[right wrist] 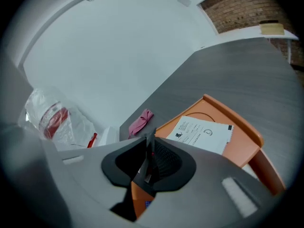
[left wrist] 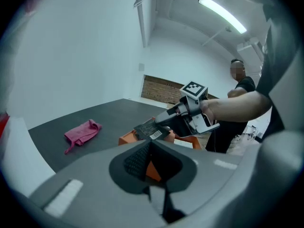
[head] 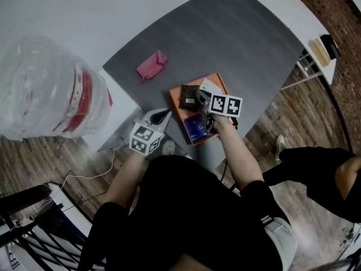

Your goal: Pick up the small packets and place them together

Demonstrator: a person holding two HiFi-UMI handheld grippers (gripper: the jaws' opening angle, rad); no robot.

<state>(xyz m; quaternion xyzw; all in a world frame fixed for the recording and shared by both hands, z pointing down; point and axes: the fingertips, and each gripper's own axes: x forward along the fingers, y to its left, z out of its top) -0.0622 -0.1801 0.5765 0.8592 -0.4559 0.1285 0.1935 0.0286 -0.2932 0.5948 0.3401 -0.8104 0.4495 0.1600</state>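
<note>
Left claw (head: pixel 160 116) shut; pink cloth (head: pixel 151 65) beyond orange tray (head: pixel 176 94).

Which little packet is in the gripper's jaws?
The black packet, between the right gripper's jaws. The white packet and the blue packet lie loose in the orange tray.

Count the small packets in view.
3: a white packet flat in the tray, a black packet between the jaws of the right gripper, a blue packet at the tray's near edge; others may be hidden.

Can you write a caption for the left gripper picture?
The right hand-held gripper holds a dark packet over the orange tray.
</note>
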